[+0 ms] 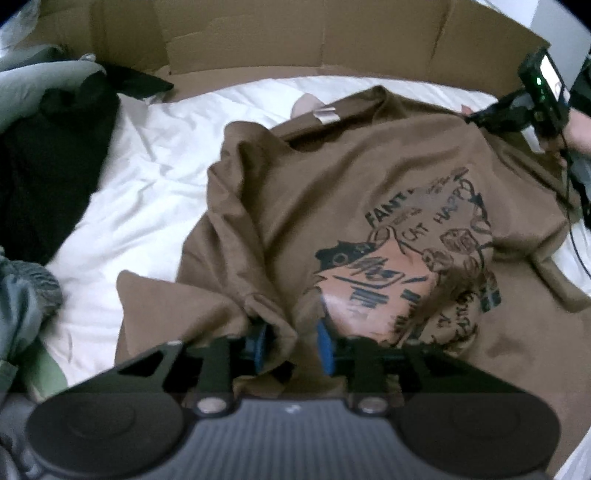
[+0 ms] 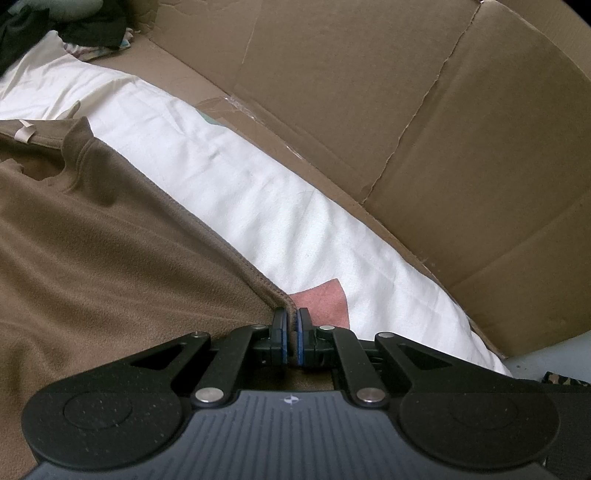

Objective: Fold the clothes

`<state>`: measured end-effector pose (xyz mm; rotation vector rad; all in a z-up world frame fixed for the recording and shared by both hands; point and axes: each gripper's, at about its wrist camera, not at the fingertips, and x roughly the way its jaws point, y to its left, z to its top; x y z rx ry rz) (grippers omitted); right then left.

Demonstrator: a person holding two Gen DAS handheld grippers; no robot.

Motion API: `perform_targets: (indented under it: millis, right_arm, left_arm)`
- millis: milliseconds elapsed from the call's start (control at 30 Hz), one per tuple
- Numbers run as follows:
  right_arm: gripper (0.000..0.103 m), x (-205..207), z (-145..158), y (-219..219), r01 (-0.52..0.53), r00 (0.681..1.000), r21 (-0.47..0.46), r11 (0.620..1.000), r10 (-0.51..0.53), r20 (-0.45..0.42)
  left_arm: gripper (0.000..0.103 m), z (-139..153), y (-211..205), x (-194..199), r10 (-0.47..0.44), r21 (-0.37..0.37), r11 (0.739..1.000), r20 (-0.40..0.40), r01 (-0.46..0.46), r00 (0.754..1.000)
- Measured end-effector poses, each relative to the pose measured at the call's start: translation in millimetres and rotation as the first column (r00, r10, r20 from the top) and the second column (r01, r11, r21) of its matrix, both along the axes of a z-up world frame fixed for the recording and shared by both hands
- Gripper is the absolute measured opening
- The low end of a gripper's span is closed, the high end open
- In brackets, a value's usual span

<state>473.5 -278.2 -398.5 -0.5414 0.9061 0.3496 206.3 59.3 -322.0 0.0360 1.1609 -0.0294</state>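
Two grippers work one brown T-shirt [image 1: 332, 177], which lies printed side up on a white sheet [image 1: 147, 177] across the middle of the left wrist view. Nearest, at the bottom centre of that view, the left gripper [image 1: 291, 345] has its blue pads [image 1: 325, 345] parted around a bunched ridge of the brown cloth; the fabric sits between them, but the blur hides whether they press on it. In the right wrist view, low centre, the right gripper [image 2: 291, 341] is clenched on a corner of the shirt's hem. Farther off, a cardboard wall [image 1: 295, 33] curves along the top of the frame, with a dark clothes pile [image 1: 48, 155] at upper left. To fold cleanly, I judge the left should pinch a single edge rather than a wad, then both lift together, keeping the cloth taut.
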Motion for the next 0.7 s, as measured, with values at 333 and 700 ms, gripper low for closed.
perform_targets:
  millis: [333,700]
  right_arm:
    - [0.003,0.1,-0.2,0.4,-0.003,1.0,-0.002,1.0,0.003,0.002]
    - [0.003,0.4,-0.5,1.4,-0.005,1.0,-0.004,1.0,0.005,0.002]
  left_arm:
    - [0.036,31.4,-3.6,-2.0,-0.092,0.083,0.992,-0.025,0.094,0.995]
    - [0.031,43.8,62.0,30.1,0.158,-0.076,0.984,-0.009,-0.158,0.987]
